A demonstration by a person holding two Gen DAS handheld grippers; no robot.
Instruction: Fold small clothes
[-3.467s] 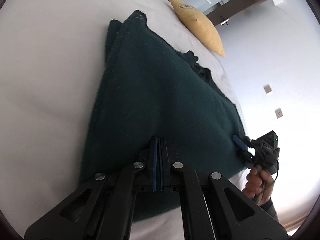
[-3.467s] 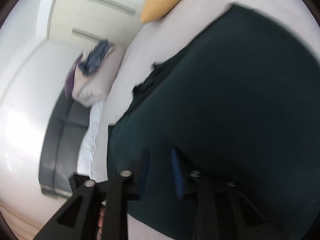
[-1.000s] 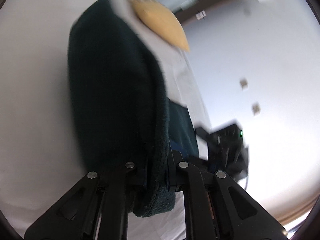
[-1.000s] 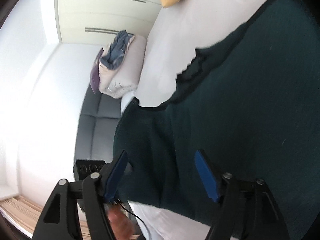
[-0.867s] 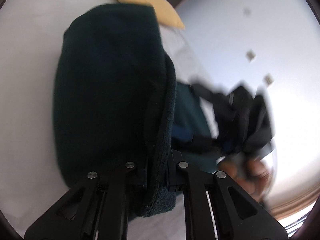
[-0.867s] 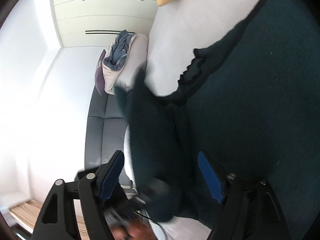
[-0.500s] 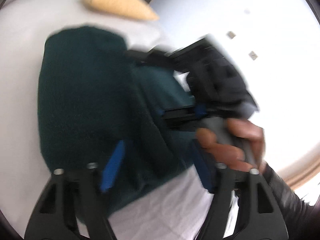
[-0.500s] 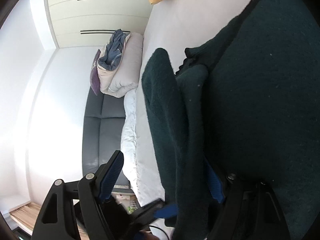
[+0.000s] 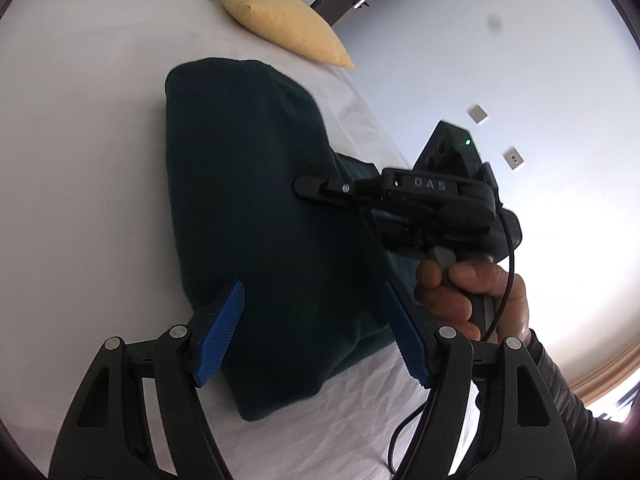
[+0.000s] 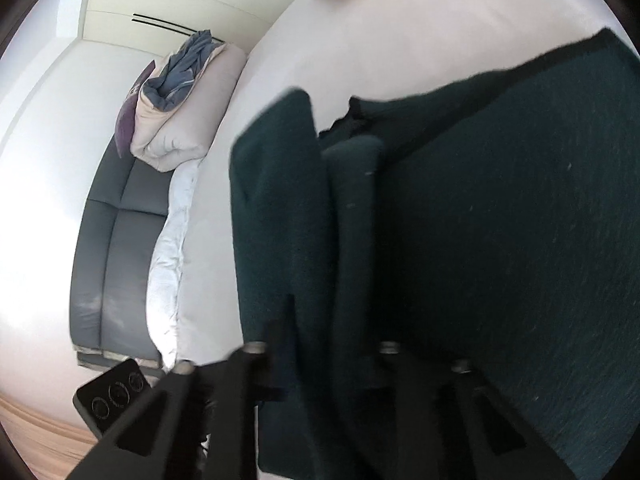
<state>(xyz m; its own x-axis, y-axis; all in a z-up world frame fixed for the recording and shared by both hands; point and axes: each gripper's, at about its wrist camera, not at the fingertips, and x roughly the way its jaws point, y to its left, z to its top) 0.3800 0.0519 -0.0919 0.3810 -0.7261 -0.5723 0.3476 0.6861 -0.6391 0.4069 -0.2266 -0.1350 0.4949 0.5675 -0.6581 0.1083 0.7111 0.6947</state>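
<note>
The dark green garment [image 9: 256, 216] lies folded over near the bed's [image 9: 80, 160] edge. The right tool [image 9: 316, 188] is closing, pinching its doubled layers to hold the fold; the left tool [image 9: 312, 332] hovers spread, empty.

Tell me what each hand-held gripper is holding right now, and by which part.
Left hand-held gripper: nothing, jaws open. Right hand-held gripper: closing on a raised fold of the dark green garment near its edge.

Plain dark green garment [image 9: 256, 208] on white bed sheet [image 9: 80, 160]; yellow pillow [image 9: 280, 28]
</note>
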